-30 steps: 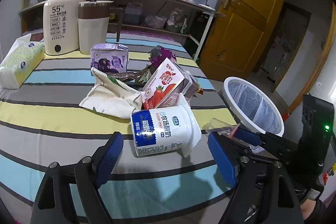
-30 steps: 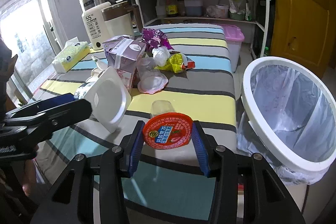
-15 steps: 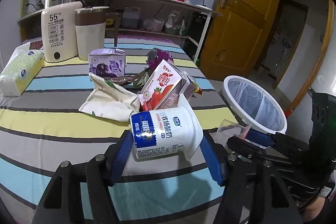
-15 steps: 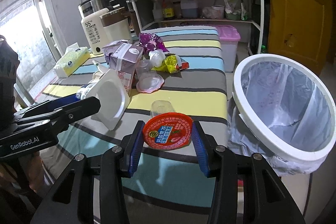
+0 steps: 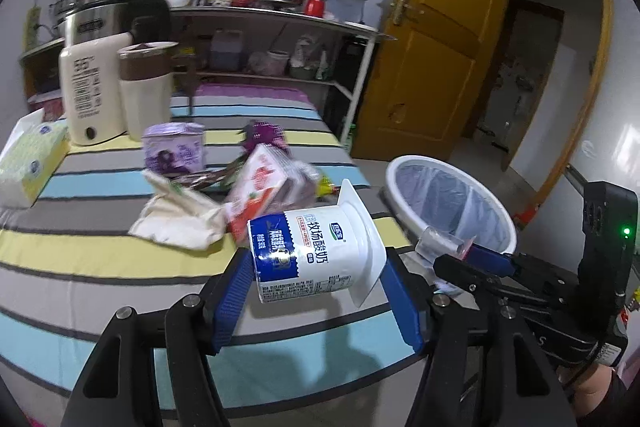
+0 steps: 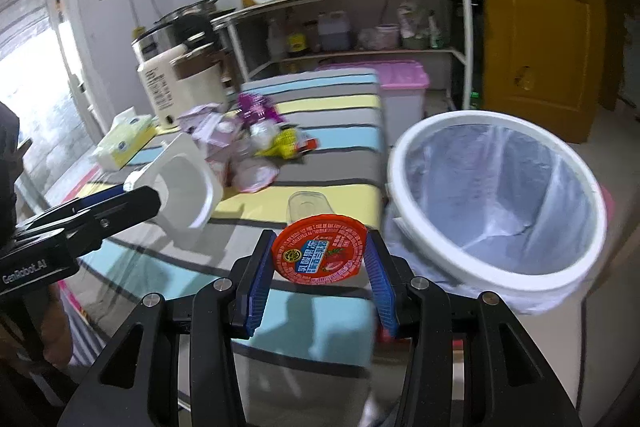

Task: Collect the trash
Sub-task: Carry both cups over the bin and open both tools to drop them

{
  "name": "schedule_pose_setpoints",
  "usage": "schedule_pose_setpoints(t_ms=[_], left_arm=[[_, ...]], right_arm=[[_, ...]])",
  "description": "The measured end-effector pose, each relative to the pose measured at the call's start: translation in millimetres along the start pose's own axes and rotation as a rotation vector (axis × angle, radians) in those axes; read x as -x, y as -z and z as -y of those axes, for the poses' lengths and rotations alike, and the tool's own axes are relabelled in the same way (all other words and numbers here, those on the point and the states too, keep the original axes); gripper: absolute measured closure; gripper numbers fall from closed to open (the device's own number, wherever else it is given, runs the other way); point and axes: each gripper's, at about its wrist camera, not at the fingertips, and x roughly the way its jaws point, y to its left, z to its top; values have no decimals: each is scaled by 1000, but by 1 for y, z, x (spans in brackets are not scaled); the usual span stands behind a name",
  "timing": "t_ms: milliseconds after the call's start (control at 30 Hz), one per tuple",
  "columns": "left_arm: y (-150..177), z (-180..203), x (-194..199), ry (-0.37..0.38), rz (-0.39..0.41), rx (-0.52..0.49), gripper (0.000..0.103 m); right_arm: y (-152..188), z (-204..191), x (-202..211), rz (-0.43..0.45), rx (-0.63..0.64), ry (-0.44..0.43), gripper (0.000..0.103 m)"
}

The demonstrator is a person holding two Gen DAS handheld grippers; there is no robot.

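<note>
My left gripper [image 5: 316, 291] is shut on a white and blue yogurt cup [image 5: 312, 253], held on its side above the striped table; the cup also shows in the right wrist view [image 6: 182, 193]. My right gripper [image 6: 318, 277] is shut on a clear jelly cup with a red foil lid [image 6: 319, 253], held just left of the white trash bin [image 6: 496, 203]. The bin [image 5: 448, 203] stands off the table's right edge, lined with a clear bag. More trash lies mid-table: a strawberry carton [image 5: 260, 187], a purple carton [image 5: 174, 147] and wrappers [image 6: 276, 139].
A tissue box [image 5: 28, 159], a white water boiler [image 5: 90, 87] and a brown-lidded kettle [image 5: 146, 87] stand at the table's far left. A cloth bag [image 5: 180, 215] lies by the cartons. A metal shelf [image 6: 360, 23] and a pink-lidded bin [image 6: 396, 87] are behind. A yellow door [image 5: 436, 39] is to the right.
My left gripper closed on the yogurt cup and lifted it off the table. My right gripper, still holding the jelly cup, moved up and closer to the bin.
</note>
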Motion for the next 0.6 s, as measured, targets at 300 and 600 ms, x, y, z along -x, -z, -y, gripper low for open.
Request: schedule_pose_setpoints(t_ms=[300, 600], left_arm=[[-23, 48, -33, 106, -24, -97, 38], [-43, 101, -81, 207, -56, -196, 38]], right_arm=[[-8, 55, 18, 36, -78, 130, 57], [-9, 104, 25, 32, -139, 234, 57]])
